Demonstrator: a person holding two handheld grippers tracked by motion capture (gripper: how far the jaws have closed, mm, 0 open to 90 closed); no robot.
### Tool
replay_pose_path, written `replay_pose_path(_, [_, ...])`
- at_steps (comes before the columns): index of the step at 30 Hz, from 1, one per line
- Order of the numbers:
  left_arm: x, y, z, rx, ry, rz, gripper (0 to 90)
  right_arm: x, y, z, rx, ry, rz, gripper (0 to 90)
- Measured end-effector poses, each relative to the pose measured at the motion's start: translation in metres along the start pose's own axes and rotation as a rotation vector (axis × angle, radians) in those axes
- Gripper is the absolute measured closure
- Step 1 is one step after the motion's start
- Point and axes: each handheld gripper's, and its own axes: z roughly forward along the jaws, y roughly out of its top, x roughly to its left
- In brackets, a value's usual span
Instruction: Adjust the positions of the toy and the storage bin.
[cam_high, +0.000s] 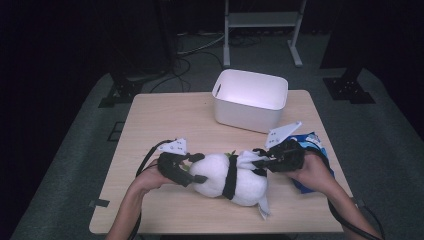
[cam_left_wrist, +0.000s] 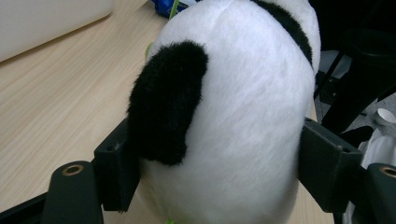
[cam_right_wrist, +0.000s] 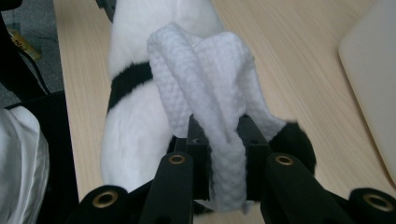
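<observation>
plush panda (cam_high: 220, 175) lay near the bench's front edge, clamped by left tongs (cam_high: 192, 167); right tongs (cam_high: 264, 162) pinched white cloth (cam_right_wrist: 205, 88); white bin (cam_high: 250, 100) behind.

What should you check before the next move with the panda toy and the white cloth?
1. Left gripper clamped on the plush panda: ok, a jaw presses each side.
2. Right gripper pinching the white cloth: ok, a fold sits between its jaws.
3. Cloth lying over the panda: ok.
4. White bin open and upright: ok.
5. Bin's inside free: cannot tell.
6. Blue packet out of the way: not ok, it lies under the right hand.
</observation>
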Motion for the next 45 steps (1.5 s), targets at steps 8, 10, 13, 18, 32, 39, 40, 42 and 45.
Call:
replay_pose_path(8, [-0.005, 0.005, -0.001, 0.003, 0.007, 0.019, 23.9, 0.006, 0.025, 0.020, 0.020, 0.027, -0.056, 77.7])
replay_pose_path(10, [-0.004, 0.005, -0.002, 0.002, 0.007, 0.015, 23.9, 0.006, 0.028, 0.023, 0.022, 0.029, -0.059, 77.7])
replay_pose_path(13, [-0.004, 0.006, -0.004, -0.008, 0.010, 0.009, 24.0, 0.006, 0.031, 0.025, 0.018, 0.031, -0.054, 77.6])
replay_pose_path(18, [-0.005, 0.009, -0.006, -0.015, 0.013, 0.011, 24.4, 0.005, 0.031, 0.021, 0.025, 0.026, -0.069, 77.6])
replay_pose_path(32, [-0.005, 0.023, -0.014, 0.015, 0.024, 0.010, 25.0, 0.000, 0.003, 0.008, -0.068, 0.020, -0.032, 77.7])
replay_pose_path(39, [-0.005, 0.033, -0.014, 0.044, 0.026, 0.017, 25.1, -0.004, -0.023, -0.003, -0.118, 0.017, 0.033, 77.7])
replay_pose_path(40, [-0.005, 0.035, -0.014, 0.047, 0.028, 0.019, 25.0, -0.004, -0.025, -0.003, -0.126, 0.017, 0.038, 77.7])
replay_pose_path(42, [-0.006, 0.041, -0.017, 0.056, 0.037, 0.028, 25.1, -0.004, -0.028, -0.002, -0.146, 0.014, 0.043, 77.7])
replay_pose_path(45, [-0.007, 0.049, -0.019, 0.069, 0.047, 0.038, 25.1, -0.004, -0.032, 0.002, -0.165, 0.022, 0.051, 77.8])
